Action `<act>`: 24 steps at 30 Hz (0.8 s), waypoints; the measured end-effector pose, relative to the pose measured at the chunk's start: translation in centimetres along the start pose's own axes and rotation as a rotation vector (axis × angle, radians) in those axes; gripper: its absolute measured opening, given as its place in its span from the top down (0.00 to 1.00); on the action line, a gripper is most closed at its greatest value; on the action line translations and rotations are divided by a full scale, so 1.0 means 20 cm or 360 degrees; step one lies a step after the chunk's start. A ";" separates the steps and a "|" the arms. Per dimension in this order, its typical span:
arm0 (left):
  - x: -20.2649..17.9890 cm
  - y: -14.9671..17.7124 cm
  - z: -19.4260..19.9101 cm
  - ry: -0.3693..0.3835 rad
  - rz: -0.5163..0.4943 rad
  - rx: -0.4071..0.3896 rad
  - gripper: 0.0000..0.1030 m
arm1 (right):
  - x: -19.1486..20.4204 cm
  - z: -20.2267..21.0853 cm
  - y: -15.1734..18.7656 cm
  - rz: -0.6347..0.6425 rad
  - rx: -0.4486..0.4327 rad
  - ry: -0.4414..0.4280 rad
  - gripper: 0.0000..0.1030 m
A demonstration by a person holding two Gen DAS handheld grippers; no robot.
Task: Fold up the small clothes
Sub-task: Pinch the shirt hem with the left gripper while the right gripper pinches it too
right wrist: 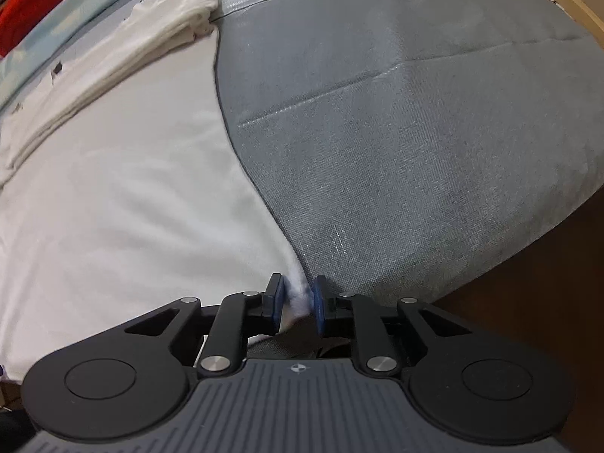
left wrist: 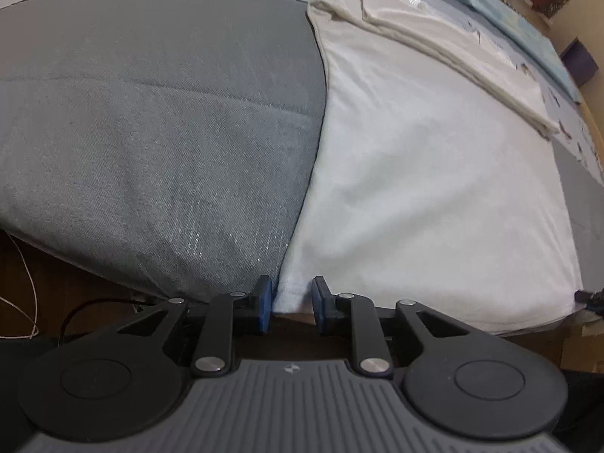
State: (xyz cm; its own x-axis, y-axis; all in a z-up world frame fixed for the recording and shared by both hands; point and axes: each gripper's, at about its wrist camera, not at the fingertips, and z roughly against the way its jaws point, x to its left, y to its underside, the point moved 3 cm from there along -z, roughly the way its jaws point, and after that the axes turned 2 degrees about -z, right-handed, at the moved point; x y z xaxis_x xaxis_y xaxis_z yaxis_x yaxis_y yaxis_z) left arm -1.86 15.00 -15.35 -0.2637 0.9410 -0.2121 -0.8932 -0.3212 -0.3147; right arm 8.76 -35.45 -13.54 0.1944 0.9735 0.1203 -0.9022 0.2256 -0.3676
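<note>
A white garment (left wrist: 415,173) lies flat on a grey fabric surface (left wrist: 170,132). Its near left corner sits between the blue pads of my left gripper (left wrist: 291,304), which stands open, with a small gap showing beside the right pad. In the right wrist view the same garment (right wrist: 132,188) reaches my right gripper (right wrist: 298,300). Its near right corner is bunched between those pads, and the jaws stand slightly apart, so no firm pinch shows. Both grippers point steeply down at the garment's near edge.
A folded cream garment (left wrist: 434,37) (right wrist: 113,56) lies along the white one's far side. The grey surface (right wrist: 415,132) has a crease and drops off at its near edge to a dark wooden floor (right wrist: 547,283). White and black cables (left wrist: 26,294) lie on the floor at the left.
</note>
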 end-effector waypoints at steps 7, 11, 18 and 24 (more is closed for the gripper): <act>0.00 0.01 0.04 -0.0025 -0.0046 -0.0078 0.94 | 0.04 0.02 0.01 0.0068 -0.0040 -0.0051 0.93; -0.01 0.01 0.01 -0.0035 -0.0038 -0.0017 0.91 | 0.05 0.02 0.01 0.0088 -0.0049 -0.0018 0.87; -0.02 0.03 -0.01 -0.0084 -0.0092 0.0000 0.85 | 0.08 -0.02 0.02 0.0153 -0.0016 0.0037 0.83; -0.03 0.03 0.01 -0.0084 -0.0119 -0.0032 0.93 | 0.11 0.00 0.04 0.0193 -0.0055 0.0055 0.91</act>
State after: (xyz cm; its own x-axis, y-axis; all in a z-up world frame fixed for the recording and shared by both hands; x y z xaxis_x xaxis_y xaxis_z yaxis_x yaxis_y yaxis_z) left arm -2.26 14.29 -15.20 -0.2160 0.9665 -0.1388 -0.9037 -0.2517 -0.3464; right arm 8.43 -33.21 -13.48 0.0984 0.9943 0.0415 -0.9062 0.1067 -0.4092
